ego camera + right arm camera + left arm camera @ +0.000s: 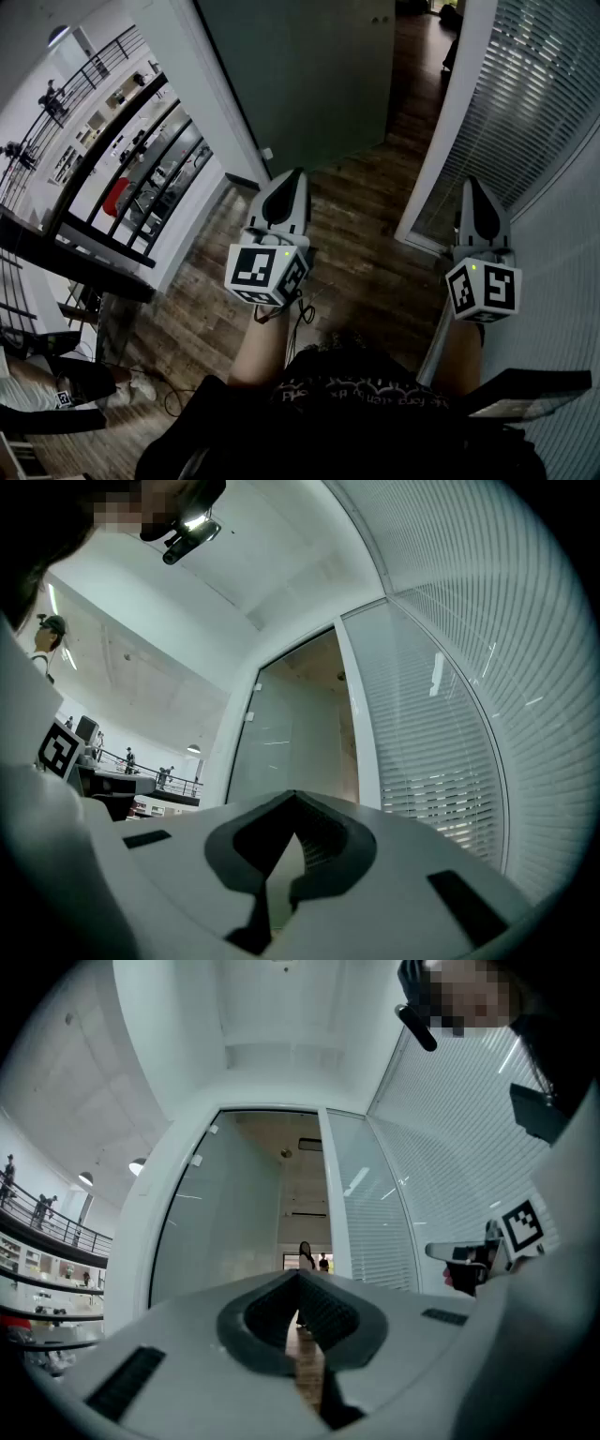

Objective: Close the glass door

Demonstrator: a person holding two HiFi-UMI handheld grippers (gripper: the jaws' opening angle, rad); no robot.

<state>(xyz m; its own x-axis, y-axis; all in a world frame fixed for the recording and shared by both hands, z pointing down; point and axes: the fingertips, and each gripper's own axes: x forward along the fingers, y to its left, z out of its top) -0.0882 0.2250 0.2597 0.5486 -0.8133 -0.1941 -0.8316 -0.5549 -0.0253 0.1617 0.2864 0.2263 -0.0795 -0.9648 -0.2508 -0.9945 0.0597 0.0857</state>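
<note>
The glass door (309, 75) is a tall grey-green pane, swung open on the left of the doorway, a step ahead of me on the wooden floor. It fills the left half of the white frame in the left gripper view, glass door (225, 1227), and stands left of the opening in the right gripper view, glass door (281, 742). My left gripper (288, 184) is shut and empty, held in front of the open door. The right gripper (480, 192) is also shut with nothing in it, close to the white door post (450, 122). Neither touches the door.
A glass wall with white blinds (548, 103) runs along the right. A black railing (103, 187) guards a drop on the left. A thin cable (305, 314) lies on the floor by my legs. Two people (309, 1258) stand far down the corridor beyond the doorway.
</note>
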